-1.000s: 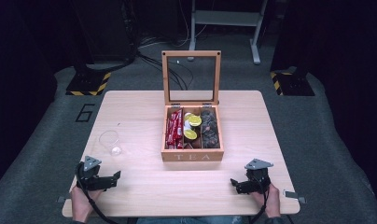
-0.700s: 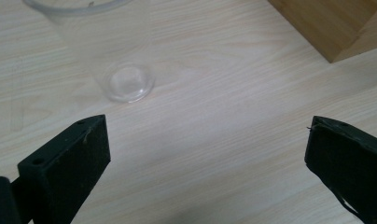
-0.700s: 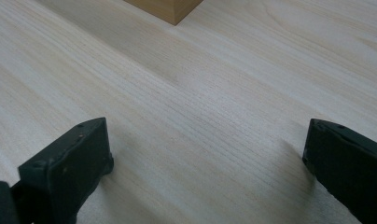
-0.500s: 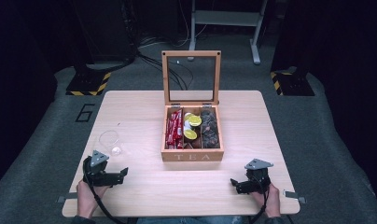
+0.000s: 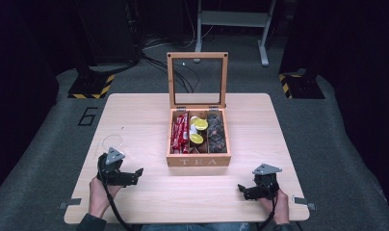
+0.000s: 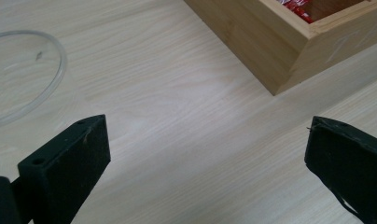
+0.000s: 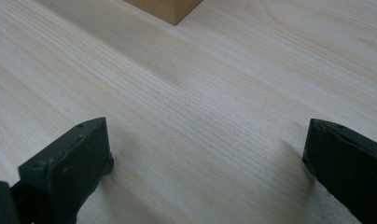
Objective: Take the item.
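Dim room, grey carpet floor [image 5: 48, 144], hazard-striped stand bases [image 5: 90, 86] behind.

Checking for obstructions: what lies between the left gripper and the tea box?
Bare tabletop separates the left gripper from the tea box, seen in the left gripper view.

- A pale wooden table [image 5: 135, 110] stands in the middle of the high view, its grain running side to side.
- Grey carpet [image 5: 53, 144] lies all round it.
- A dark "6" [image 5: 88, 116] is marked on the carpet at the table's 9 o'clock.
- Two yellow-and-black striped bases sit on the floor, one [image 5: 90, 85] at 10 o'clock and one [image 5: 298, 85] at 2 o'clock.
- A grey metal stand [image 5: 231, 19] rises at 12 o'clock.
- Black cables [image 5: 159, 45] trail at 11 o'clock.
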### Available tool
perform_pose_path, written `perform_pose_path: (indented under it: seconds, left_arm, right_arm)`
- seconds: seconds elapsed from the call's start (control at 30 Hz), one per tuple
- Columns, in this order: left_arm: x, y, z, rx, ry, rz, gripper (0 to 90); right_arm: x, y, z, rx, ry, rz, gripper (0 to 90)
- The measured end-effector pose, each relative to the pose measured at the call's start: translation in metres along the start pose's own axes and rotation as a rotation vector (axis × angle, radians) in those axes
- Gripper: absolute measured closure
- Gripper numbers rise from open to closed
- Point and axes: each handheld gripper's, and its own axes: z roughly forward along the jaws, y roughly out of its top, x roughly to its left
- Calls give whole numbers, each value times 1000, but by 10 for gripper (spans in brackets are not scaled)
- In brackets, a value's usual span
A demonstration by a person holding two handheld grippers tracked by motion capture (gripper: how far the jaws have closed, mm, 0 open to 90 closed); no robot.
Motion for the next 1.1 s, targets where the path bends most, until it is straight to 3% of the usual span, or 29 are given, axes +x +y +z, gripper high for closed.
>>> perform_pose_path:
  seconds: [0.57,1.1]
  left_arm:
    - [-17,33,12,-6,-55,73,0]
    - [-42,78,35,-15,-129,143,0]
  right_arm:
    - [0,0,0,0,0,-1,4]
    - [0,0,0,0,-1,4,4]
